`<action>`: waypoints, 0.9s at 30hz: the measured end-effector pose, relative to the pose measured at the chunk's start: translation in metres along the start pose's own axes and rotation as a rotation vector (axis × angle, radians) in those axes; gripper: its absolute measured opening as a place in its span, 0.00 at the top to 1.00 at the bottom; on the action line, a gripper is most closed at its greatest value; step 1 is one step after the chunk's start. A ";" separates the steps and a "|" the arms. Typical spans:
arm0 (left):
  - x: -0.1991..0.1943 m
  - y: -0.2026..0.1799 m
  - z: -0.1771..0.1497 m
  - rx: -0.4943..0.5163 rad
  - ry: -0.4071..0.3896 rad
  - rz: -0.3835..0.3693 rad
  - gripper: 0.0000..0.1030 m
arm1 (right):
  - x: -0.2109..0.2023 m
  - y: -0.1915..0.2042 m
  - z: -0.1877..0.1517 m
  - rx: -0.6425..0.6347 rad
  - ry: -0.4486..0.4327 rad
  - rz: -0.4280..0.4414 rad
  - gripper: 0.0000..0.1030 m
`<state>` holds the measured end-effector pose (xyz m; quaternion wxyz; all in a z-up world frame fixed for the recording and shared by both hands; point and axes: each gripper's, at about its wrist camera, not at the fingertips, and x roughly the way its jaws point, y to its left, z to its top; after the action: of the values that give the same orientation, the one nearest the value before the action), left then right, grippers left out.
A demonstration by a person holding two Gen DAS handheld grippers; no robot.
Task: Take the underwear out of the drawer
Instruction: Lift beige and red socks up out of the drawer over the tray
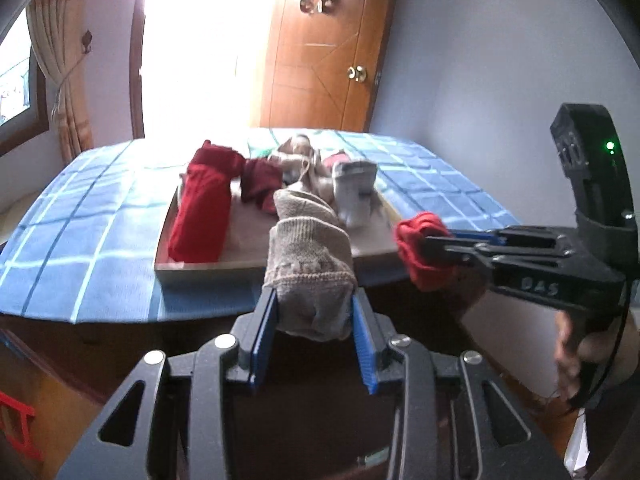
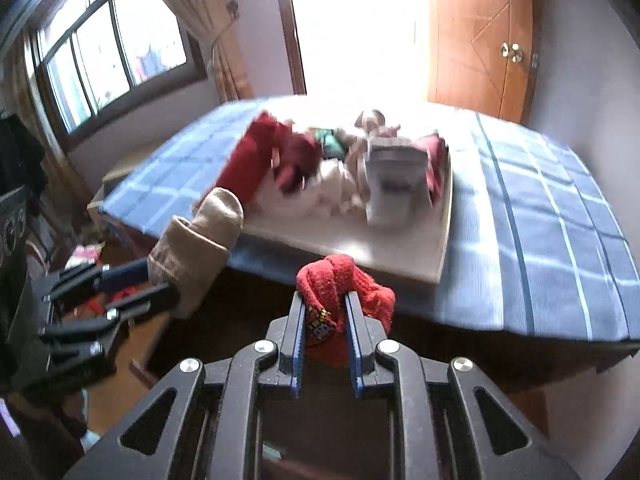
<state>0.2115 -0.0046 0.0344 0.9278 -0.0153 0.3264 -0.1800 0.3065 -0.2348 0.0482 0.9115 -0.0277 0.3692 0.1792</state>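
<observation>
Left wrist view first: we count two grippers, each clamped on one piece of cloth. Our left gripper (image 1: 314, 312) has its blue pads pressed on both sides of a beige knitted piece (image 1: 310, 264), which stands up from between the fingers, lifted clear of the drawer. Our right gripper (image 1: 434, 248) comes in from the right edge with a person's hand (image 1: 580, 344) on its grip; its fingers are closed on a bright red piece (image 1: 420, 252), bunched into a lump at their tips, off the drawer's right front corner.

One drawer (image 1: 256, 266), a shallow pale tray, lies on one bed with a blue checked cover (image 1: 92, 208). Inside it we count, as far as the blur allows, a long dark red folded piece (image 1: 202, 208) at the left, a smaller maroon bundle (image 1: 260, 184) beside it, a grey and white folded piece (image 1: 356, 188) at the right, and a tangle of pale cloth (image 1: 298, 156) at the back. The front of the drawer floor is bare.

From the right wrist view, the red piece (image 2: 344, 284) sits between the two blue-edged fingers of the right gripper (image 2: 326, 312), spilling over the right one. The left gripper (image 2: 156, 284) shows at the left, gripping the beige piece (image 2: 196, 240) near the drawer's near left corner. One wooden door (image 2: 480, 40) stands behind the bed, and one window (image 2: 104, 48) to its left.
</observation>
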 end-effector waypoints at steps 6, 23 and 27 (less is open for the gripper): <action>0.024 -0.001 0.026 -0.011 -0.030 -0.014 0.65 | 0.021 0.019 0.014 0.075 -0.087 0.009 0.80; 0.075 -0.008 0.051 0.011 -0.011 0.049 0.65 | 0.069 0.000 0.040 0.202 -0.122 -0.040 0.80; 0.080 -0.013 0.056 0.020 -0.011 0.055 0.65 | 0.069 -0.002 0.041 0.195 -0.140 -0.063 0.80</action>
<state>0.2991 -0.0494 0.0324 0.9343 0.0022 0.3199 -0.1576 0.3803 -0.2085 0.0312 0.9386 0.0621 0.3192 0.1153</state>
